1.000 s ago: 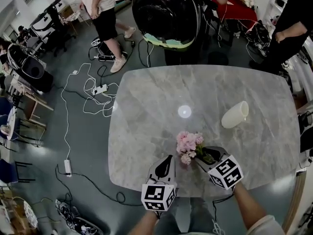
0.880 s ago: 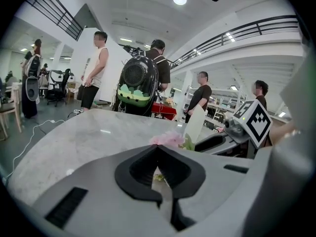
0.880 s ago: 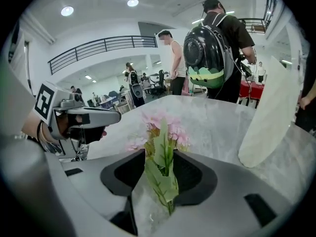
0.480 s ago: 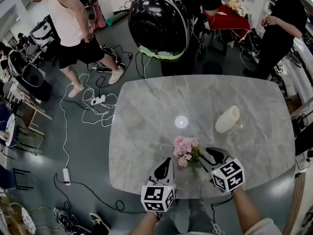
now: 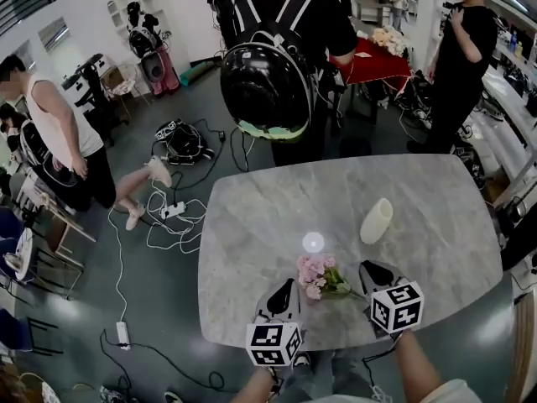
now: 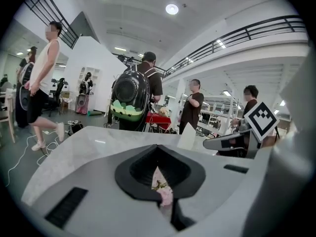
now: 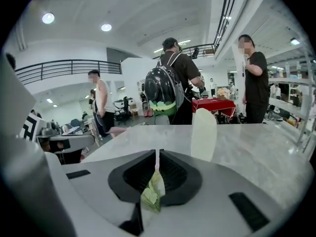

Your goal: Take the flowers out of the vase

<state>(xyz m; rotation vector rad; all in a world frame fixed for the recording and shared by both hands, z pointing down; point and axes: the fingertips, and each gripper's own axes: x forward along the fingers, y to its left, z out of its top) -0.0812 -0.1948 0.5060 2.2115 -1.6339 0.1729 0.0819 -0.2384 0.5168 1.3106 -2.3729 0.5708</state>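
Flowers (image 5: 313,272): one bunch, with pale pink clustered heads, green leaves and a thin green stem running toward the right gripper (image 5: 364,267). The bunch is out of the vase (image 5: 376,220) and sits over the near part of the table (image 5: 252,217), between the two grippers. Right gripper: the jaws have just been closing and are now nearly together, pinching the green leaves and stem. Left gripper (image 5: 289,283): the jaws are pressed together at the tips, just beside the pink heads. A pink petal and a scrap of green show in the slot behind the tips; whether they are pinched cannot be determined. Vase: one, cream, lying on its side farther along the table, well apart from the bunch. Table: one, grey marble, with rounded corners. Beyond the table stand three persons, the middle one carrying a black domed backpack (image 5: 268,82).
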